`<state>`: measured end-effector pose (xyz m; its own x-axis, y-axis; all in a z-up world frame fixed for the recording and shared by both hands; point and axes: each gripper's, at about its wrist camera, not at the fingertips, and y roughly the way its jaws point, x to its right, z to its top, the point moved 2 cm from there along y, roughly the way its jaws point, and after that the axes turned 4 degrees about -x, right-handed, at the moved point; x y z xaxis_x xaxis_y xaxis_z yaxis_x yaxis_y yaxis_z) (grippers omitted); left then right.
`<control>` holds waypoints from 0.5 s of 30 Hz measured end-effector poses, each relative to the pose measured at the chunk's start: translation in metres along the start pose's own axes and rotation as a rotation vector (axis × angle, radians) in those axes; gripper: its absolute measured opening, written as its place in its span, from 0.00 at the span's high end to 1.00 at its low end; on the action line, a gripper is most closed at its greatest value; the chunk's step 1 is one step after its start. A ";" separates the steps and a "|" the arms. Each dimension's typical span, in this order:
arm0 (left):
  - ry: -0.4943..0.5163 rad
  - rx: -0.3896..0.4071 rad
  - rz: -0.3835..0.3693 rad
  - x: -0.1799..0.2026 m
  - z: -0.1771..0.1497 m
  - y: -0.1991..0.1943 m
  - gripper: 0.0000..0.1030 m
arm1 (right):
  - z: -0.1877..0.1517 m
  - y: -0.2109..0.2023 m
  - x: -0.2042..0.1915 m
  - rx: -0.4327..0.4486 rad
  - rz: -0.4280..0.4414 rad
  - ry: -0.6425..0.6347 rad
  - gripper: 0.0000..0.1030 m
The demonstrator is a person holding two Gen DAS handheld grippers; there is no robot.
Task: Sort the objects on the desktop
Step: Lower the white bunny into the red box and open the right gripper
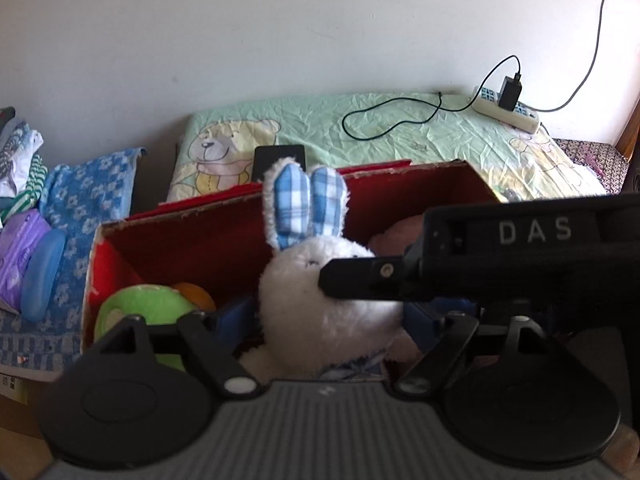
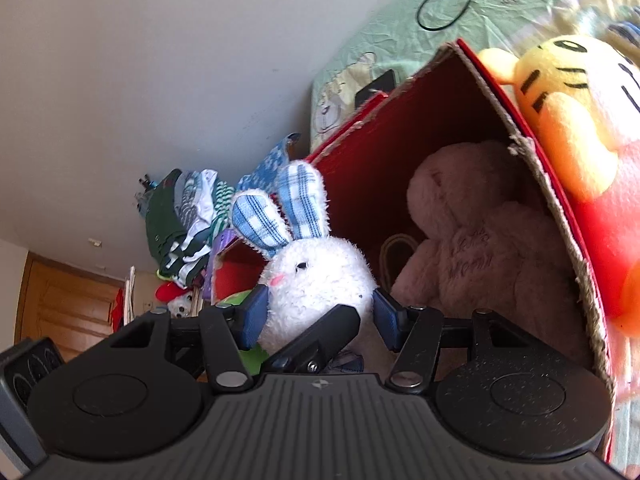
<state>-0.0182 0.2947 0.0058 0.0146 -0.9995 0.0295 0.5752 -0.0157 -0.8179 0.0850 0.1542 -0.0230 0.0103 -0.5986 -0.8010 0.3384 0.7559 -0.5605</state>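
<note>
Rabbit: white plush rabbit (image 2: 316, 280) with blue checked ears, upright inside the red box (image 2: 372, 168).
Right gripper (image 2: 318, 312) jaws: part open, blue pads pressed on the rabbit's head from both sides.
Left gripper (image 1: 324, 320) jaws: wide, pads flanking the rabbit; contact cannot be told.
Edges: torn cardboard rim close around the rabbit.
Box contents: pink plush (image 2: 480, 264), green toy (image 1: 140, 308).
Outside: yellow tiger plush (image 2: 580, 120) against the box wall.
</note>
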 end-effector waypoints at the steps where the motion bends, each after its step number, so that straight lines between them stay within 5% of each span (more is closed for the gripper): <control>1: -0.001 -0.005 -0.001 0.000 0.000 0.002 0.19 | 0.000 0.000 0.001 0.003 -0.002 0.004 0.42; 15: 0.000 -0.040 -0.010 -0.004 -0.003 0.012 0.26 | 0.012 0.021 -0.008 -0.038 -0.039 -0.016 0.43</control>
<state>-0.0140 0.2979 -0.0057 0.0087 -0.9993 0.0377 0.5421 -0.0269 -0.8399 0.1037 0.1714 -0.0262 0.0128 -0.6320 -0.7749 0.3030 0.7410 -0.5993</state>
